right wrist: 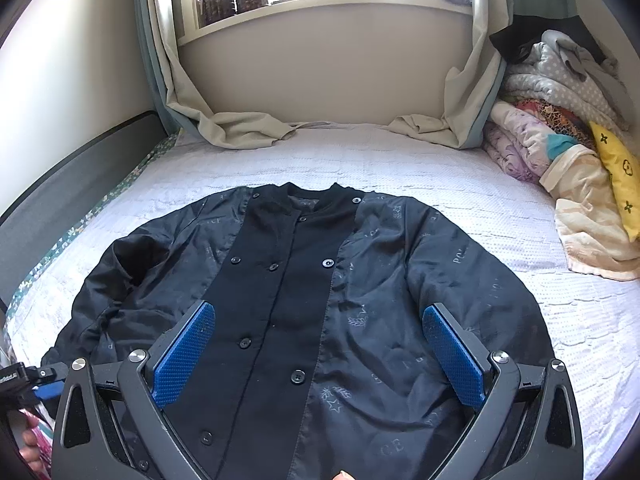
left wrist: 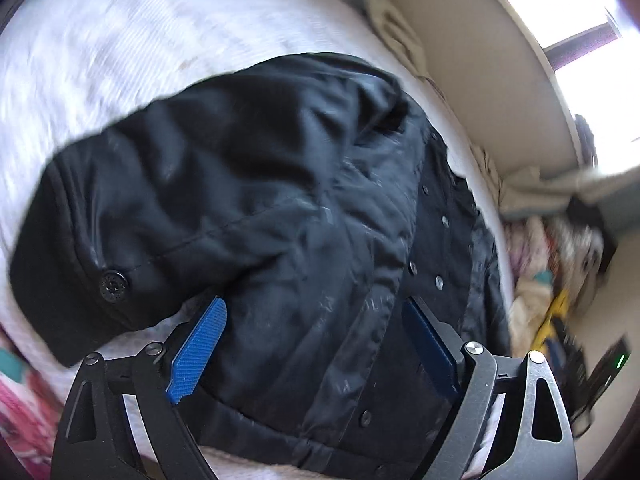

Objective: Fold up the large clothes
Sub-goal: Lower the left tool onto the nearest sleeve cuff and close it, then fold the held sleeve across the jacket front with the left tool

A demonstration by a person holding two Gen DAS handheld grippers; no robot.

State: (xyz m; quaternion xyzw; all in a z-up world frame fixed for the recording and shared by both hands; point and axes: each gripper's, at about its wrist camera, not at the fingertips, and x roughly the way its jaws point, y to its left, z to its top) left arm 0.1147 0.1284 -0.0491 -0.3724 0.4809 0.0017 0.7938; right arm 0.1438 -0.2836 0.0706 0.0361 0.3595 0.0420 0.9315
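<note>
Two grippers hang over a black jacket (right wrist: 304,304) spread open, lining up, on a white quilted bed cover (right wrist: 360,160), filling the centre and lower half of the right wrist view; the right gripper (right wrist: 318,354) has its blue pads (right wrist: 184,354) spread wide above the button placket, gripping nothing; the left gripper (left wrist: 316,354), jaws likewise wide apart, sits low over a blurred sleeve cuff (left wrist: 100,280) with the fabric between its pads; whether they touch it I cannot tell; folded bedding (right wrist: 560,152) is piled at the right edge.
</note>
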